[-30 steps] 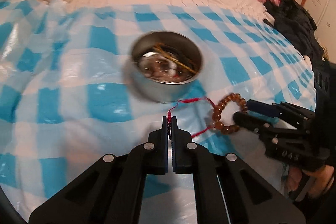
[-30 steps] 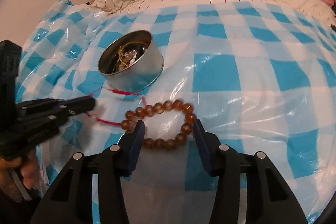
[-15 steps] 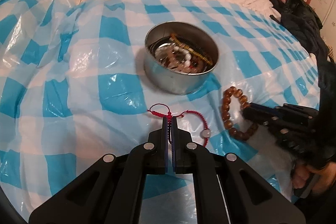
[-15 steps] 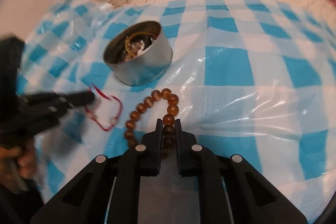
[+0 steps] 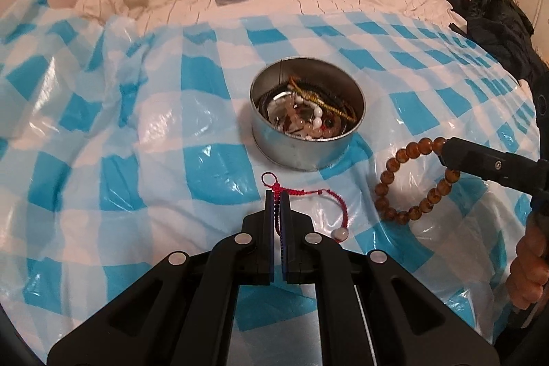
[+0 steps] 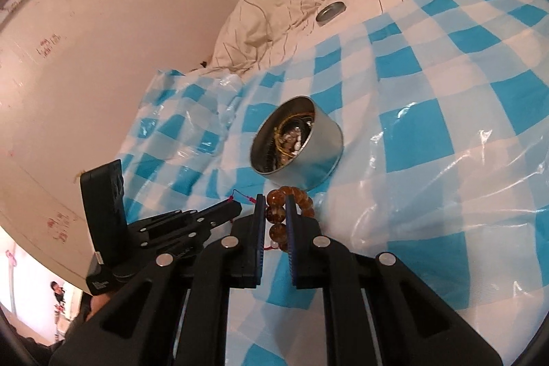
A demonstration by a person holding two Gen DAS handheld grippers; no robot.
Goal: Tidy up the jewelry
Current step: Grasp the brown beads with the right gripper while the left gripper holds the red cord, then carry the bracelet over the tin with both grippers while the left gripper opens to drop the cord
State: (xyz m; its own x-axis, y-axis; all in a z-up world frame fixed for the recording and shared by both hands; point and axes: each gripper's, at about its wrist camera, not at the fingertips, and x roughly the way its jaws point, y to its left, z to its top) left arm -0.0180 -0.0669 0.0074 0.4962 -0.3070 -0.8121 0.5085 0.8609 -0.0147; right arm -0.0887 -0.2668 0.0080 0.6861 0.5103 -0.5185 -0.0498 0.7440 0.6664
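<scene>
Left gripper [image 5: 278, 194] clamped on red cord [image 5: 310, 194], bead end trailing on the bed's checked sheet [image 5: 103, 139]. Right gripper [image 6: 275, 211] clamped on bead bracelet [image 5: 411, 182], loop hanging just beside tin [image 5: 307, 126]. Probably light and limp, both; hard beads likely to roll in the pads, so best pinched across one bead; cord best held at its knot. Left view alone shows tin's contents and full loop; right view alone shows beads between pads.

Beside the round tin [image 5: 302, 146], the red cord bracelet [image 5: 329, 201] partly vanishes between the left gripper's [image 5: 278, 194] closed fingers. The tangled jewelry inside the tin [image 5: 308, 112] cannot be sorted out.
</scene>
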